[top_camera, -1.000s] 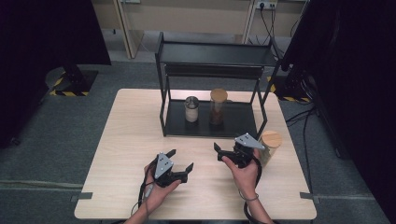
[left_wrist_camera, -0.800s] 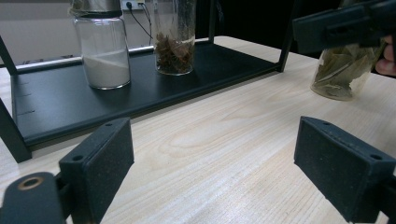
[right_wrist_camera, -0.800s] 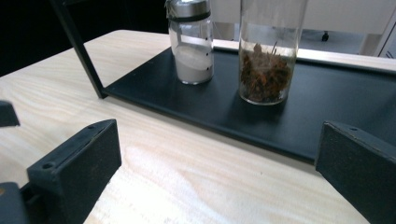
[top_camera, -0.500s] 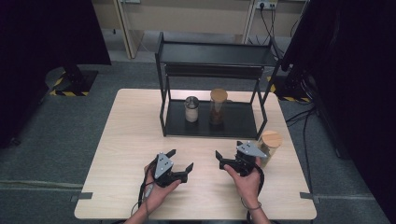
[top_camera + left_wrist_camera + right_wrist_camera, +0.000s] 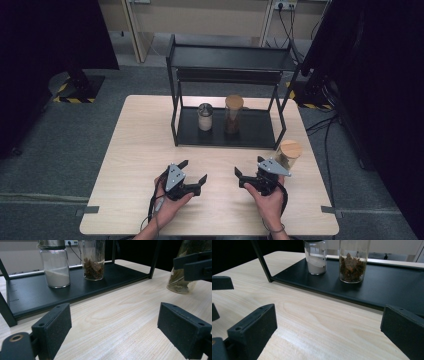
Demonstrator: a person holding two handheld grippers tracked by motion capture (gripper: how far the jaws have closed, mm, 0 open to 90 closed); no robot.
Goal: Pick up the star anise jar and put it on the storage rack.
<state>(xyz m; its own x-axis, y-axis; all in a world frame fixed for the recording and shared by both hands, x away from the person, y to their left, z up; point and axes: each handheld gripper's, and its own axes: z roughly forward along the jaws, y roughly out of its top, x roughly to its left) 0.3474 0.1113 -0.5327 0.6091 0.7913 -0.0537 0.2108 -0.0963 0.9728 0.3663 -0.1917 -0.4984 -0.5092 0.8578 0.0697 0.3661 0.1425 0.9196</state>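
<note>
On the lower shelf of a black two-tier rack (image 5: pixel 260 134) stand a glass jar of white powder (image 5: pixel 205 117) (image 5: pixel 55 267) (image 5: pixel 315 258) and a cork-lidded jar of brown spice (image 5: pixel 233 114) (image 5: pixel 93 262) (image 5: pixel 352 263). A third jar with a wooden lid (image 5: pixel 288 154) (image 5: pixel 180 277) stands on the table right of the rack's front corner. My left gripper (image 5: pixel 192 171) (image 5: pixel 118 332) rests open near the table's front, nothing between its jaws. My right gripper (image 5: pixel 248 167) (image 5: pixel 328 335) is open too, just left of the third jar.
The light wooden table (image 5: pixel 140 150) has bare room left of the rack and between the two grippers. The rack's top shelf (image 5: pixel 230 57) holds nothing. Cables and dark stands lie on the grey floor around the table.
My right gripper has drawn back a little toward the near edge and sunk lower beside the wooden-lidded jar. The left gripper has stayed put.
</note>
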